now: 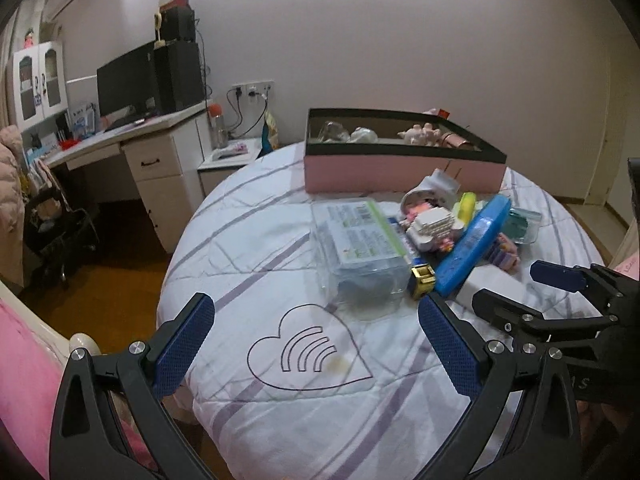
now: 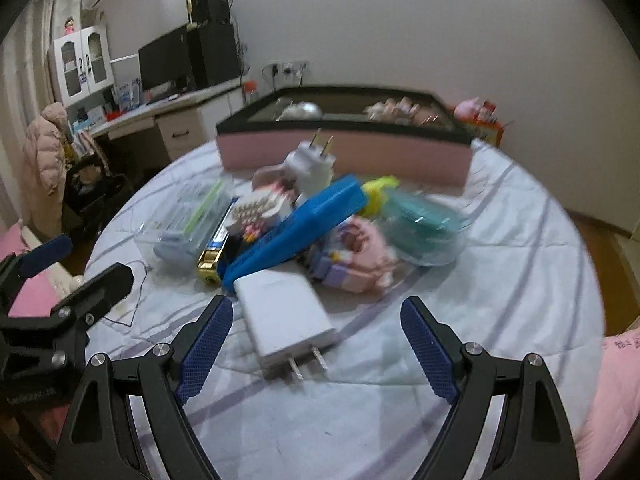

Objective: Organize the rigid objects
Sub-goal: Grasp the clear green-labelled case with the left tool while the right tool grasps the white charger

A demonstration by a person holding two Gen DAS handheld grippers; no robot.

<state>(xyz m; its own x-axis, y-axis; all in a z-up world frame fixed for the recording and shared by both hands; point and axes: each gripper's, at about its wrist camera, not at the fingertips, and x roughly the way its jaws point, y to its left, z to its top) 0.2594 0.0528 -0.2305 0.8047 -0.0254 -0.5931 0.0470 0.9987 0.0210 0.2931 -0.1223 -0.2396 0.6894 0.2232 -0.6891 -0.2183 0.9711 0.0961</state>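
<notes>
White bedding with lilac stripes (image 2: pixel 500 280) covers a bed, with a desk and monitor off to the left by the wall.

Nearest, the right gripper (image 2: pixel 316 354) hangs low over the sheet with its jaws spread wide and nothing held. The white charger (image 2: pixel 280 308) lies flat between the fingers, prongs pointing back toward the camera, though neither pad touches it yet. The left gripper (image 1: pixel 316 344) hovers beside it over a heart print, jaws equally wide and empty.

Behind the charger sits the pile: a blue case (image 2: pixel 296 228) leaning across it, a gold-ended item (image 2: pixel 210 266) and a clear packet (image 1: pixel 360 244) to the left, pink blocks (image 2: pixel 356 260) and a teal tub (image 2: pixel 428 228) to the right, a second white plug (image 2: pixel 310 164) on top. Farthest is the pink box (image 1: pixel 400 168), already holding a few things.

The step in hand looks like picking up the charger. To do it well, lower until the pads bracket its long flat sides, centre them on the body rather than the prongs, and close squarely; the smooth shell may slip if pinched near a corner. Lift straight up before swinging toward the box, as the blue case touches or overlaps its far end.
</notes>
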